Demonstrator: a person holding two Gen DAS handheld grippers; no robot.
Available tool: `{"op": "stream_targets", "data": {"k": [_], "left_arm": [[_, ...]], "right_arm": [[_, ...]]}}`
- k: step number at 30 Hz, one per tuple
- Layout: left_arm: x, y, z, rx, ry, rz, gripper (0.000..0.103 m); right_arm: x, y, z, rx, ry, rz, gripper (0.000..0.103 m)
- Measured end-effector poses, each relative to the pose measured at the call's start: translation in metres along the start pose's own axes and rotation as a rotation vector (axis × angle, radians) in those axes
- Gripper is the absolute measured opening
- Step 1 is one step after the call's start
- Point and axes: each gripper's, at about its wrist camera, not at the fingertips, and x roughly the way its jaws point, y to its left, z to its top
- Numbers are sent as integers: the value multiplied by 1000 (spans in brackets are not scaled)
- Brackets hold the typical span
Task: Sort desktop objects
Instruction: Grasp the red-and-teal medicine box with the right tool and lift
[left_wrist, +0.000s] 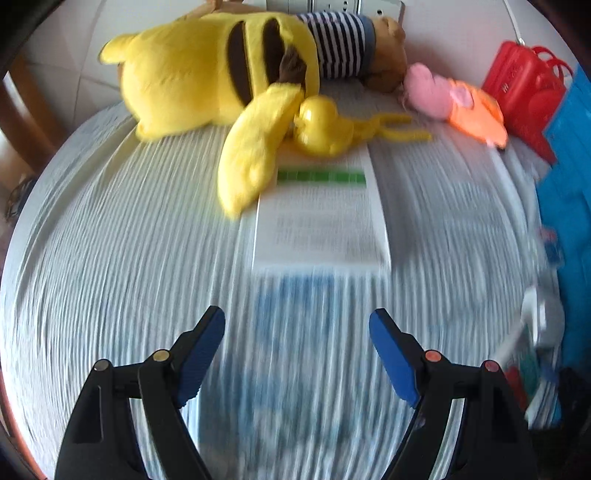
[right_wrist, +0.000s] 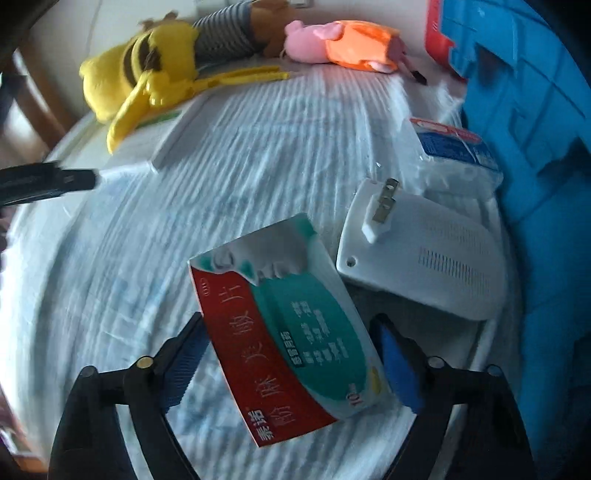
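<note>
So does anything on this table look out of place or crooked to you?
Yes. The white plug-in device lies on its back, metal prongs pointing up. The red and green medicine box sits skewed between the right gripper and its fingers. The yellow plush and striped bear are toppled over.

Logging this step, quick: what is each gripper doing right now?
Left gripper: open, nothing between its fingers.
Right gripper: open around the medicine box; grip not yet certain.
</note>
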Motion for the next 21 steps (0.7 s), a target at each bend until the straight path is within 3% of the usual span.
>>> {"op": "stream_targets", "data": {"k": [4,8,10,12,14,21], "left_arm": [[23,-9,31,8,2,-39,80],[43,-25,41,70,5,2,81],[53,-33,46,104,7,28,98],[59,-39,45,135,-4,57,103],[59,-44,42,170,-24,85,103],[55,-39,43,175,-45,66,103]], "right_arm": [[-3,-3,1,29,12,22,86],[-1,-1,3,27,21,17,89],[0,0,3,30,25,25,94],[2,2,2,21,28,22,100],[3,5,2,12,32,18,103],[1,3,0,9,30,9,103]]}}
